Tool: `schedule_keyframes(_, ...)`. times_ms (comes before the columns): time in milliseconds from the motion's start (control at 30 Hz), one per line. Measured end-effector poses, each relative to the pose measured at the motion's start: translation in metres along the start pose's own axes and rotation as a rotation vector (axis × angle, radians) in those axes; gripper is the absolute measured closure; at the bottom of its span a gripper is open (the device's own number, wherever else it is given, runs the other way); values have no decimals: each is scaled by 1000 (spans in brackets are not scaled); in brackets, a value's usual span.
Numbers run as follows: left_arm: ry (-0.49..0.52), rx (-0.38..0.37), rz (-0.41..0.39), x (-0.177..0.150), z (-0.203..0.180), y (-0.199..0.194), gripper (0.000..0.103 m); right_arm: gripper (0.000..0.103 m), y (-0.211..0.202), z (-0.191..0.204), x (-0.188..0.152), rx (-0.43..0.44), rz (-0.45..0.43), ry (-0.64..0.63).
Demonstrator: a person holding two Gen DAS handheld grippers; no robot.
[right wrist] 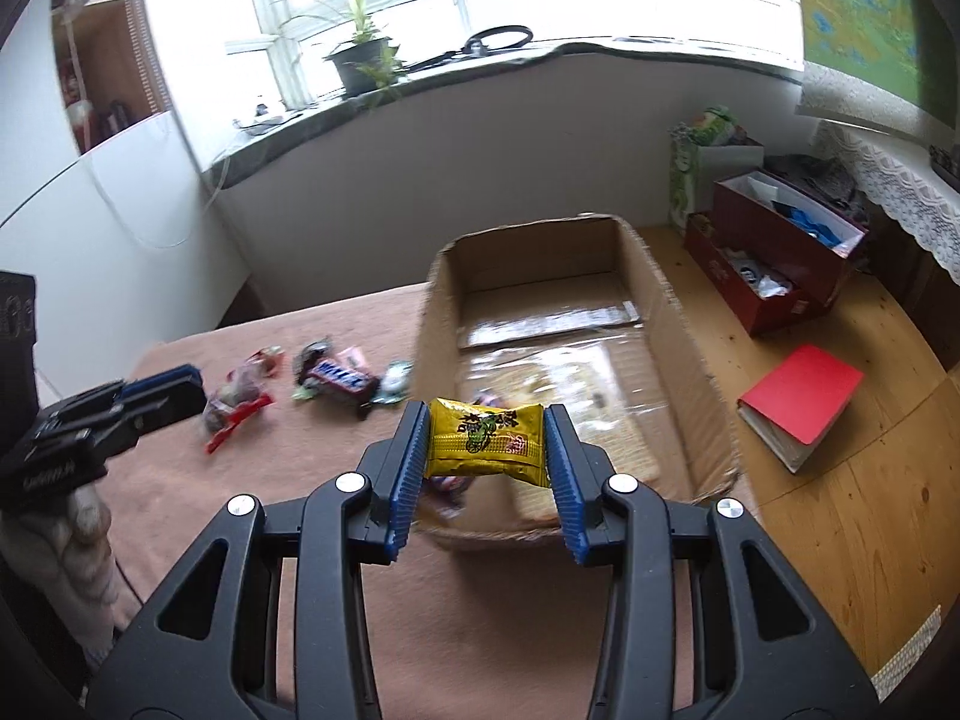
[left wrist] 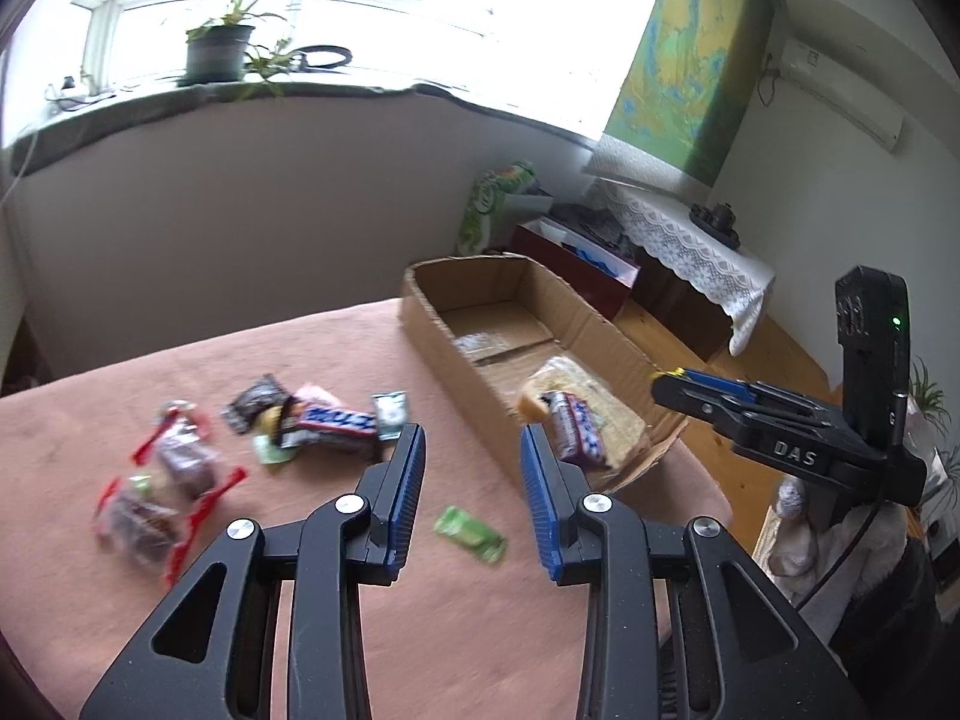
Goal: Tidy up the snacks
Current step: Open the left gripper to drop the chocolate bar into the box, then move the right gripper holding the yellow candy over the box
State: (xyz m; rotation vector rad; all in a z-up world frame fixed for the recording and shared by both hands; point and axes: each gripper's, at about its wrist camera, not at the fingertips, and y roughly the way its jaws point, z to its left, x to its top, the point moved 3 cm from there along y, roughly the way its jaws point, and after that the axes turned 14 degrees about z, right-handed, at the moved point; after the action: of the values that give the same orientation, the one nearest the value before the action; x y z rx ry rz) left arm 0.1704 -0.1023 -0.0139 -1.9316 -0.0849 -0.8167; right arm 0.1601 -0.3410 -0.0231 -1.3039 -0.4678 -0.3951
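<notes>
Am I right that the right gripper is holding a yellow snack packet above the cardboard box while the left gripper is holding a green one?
Not quite: the left gripper holds nothing. In the left wrist view its fingers stand open, and the green packet lies on the table. The right gripper does hold the yellow snack packet above the cardboard box.

Windowsill: potted plant [left wrist: 217, 51], dark cable loop beside it.
Wall: map [left wrist: 684, 60]; air conditioner [left wrist: 840, 90] to its right.
Floor: red binder [right wrist: 801, 405], maroon boxes [right wrist: 774, 252] open.
Side table: lace cloth [left wrist: 690, 240].
</notes>
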Motion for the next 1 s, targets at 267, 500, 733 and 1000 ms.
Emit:
schedule_keyframes(267, -144, 66, -53, -28, 94, -32, 45, 60, 23, 60, -32, 99, 99, -126)
schedule_keyframes(500, -374, 45, -34, -40, 185, -30, 45, 57, 68, 89, -49, 115, 188, -169)
schedule_keyframes(733, -412, 3, 55, -39, 208, 4, 45, 57, 92, 90, -52, 98, 221, -166)
schedule_keyframes(1000, -432, -16, 138, -38, 222, 35, 45, 57, 100, 86, -53, 89, 234, -153)
